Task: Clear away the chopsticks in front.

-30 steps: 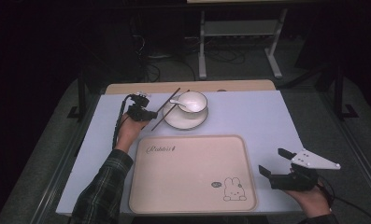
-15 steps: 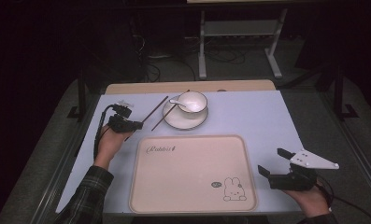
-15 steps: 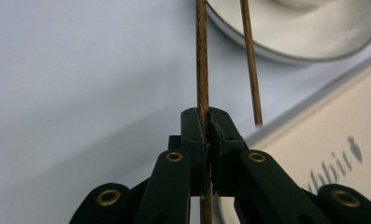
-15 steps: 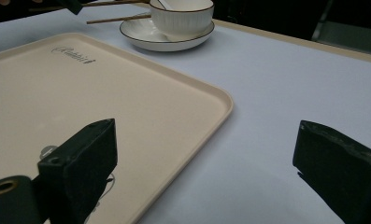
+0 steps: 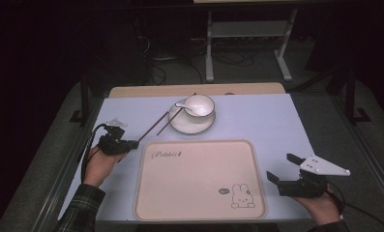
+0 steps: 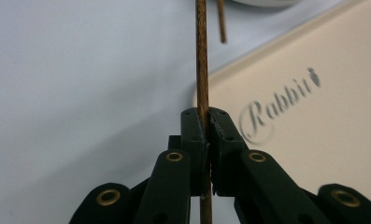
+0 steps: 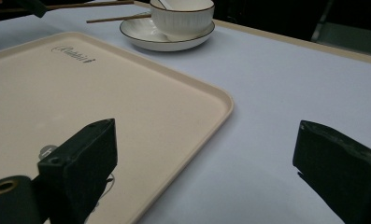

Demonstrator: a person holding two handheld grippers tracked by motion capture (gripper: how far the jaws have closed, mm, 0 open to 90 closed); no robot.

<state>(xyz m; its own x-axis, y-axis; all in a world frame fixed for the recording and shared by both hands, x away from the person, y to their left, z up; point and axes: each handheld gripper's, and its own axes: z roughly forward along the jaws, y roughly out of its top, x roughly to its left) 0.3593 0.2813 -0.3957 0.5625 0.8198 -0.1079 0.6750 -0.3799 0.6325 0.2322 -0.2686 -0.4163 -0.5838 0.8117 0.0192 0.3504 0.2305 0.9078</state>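
status: i have one chopstick (image 6: pixel 201 70) picked up; my left gripper (image 5: pixel 127 144) has its jaws pinched on it near one end, the shaft running forward between them over the counter (image 5: pixel 267 116), beside the tray's (image 5: pixel 199 212) near corner. the second chopstick (image 5: pixel 172 121) leans on the saucer (image 5: pixel 175 126) by the bowl (image 5: pixel 199 105), not yet collected. my right gripper (image 5: pixel 282 169) idles beside the tray, jaws spread, holding nothing. i judge placement remains to be done.

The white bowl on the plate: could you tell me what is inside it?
A white spoon rests in the bowl, its handle sticking out over the rim. The spoon's scoop end and the bowl's bottom are hidden by the bowl's wall.
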